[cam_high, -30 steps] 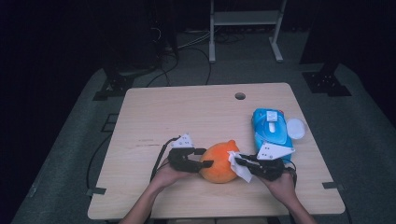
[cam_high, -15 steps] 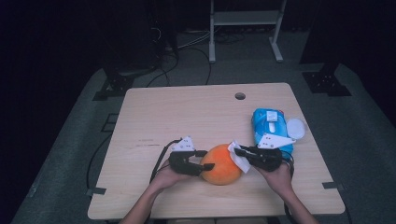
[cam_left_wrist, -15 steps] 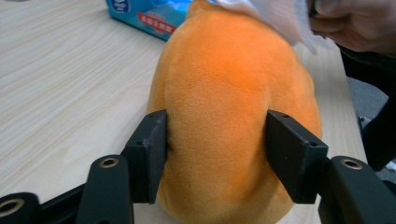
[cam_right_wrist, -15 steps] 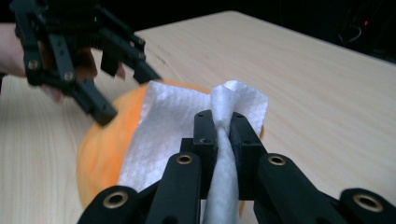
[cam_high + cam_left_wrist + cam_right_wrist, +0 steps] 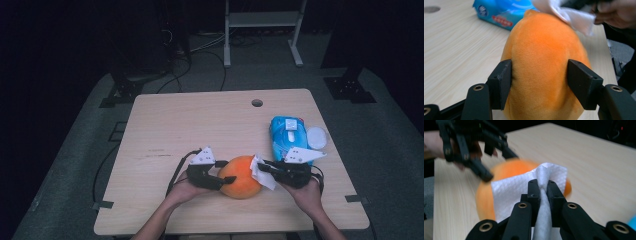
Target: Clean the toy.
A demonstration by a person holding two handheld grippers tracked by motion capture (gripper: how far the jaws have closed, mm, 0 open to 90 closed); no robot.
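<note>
The orange plush toy (image 5: 241,176) lies on the light wooden tabletop (image 5: 200,125), in the lower centre of the high view, between the two hand-held tools. The left tool (image 5: 227,178) sits at the toy's left side in that view, with the person's left hand (image 5: 186,189) behind it. In the left gripper view the toy (image 5: 544,67) stands between the two black jaws, and both pads rest against its plush flanks; the jaws have just been opening, with the toy still between them.

The right tool (image 5: 264,168) sits at the toy's right side, borne by the right hand (image 5: 306,192). Its jaws are pressed together on a white wipe (image 5: 261,171). In the right gripper view the wipe (image 5: 534,187) is pinched into a twisted fold between the jaws and spreads out against the orange toy (image 5: 506,187) beyond them. In the left gripper view the wipe (image 5: 571,15) lies on the toy's far end at the upper right of the frame.

A blue wipe packet (image 5: 289,134) lies on the tabletop to the right of centre in the high view, just above the right tool, with a round white lid (image 5: 316,137) beside its right edge.
</note>
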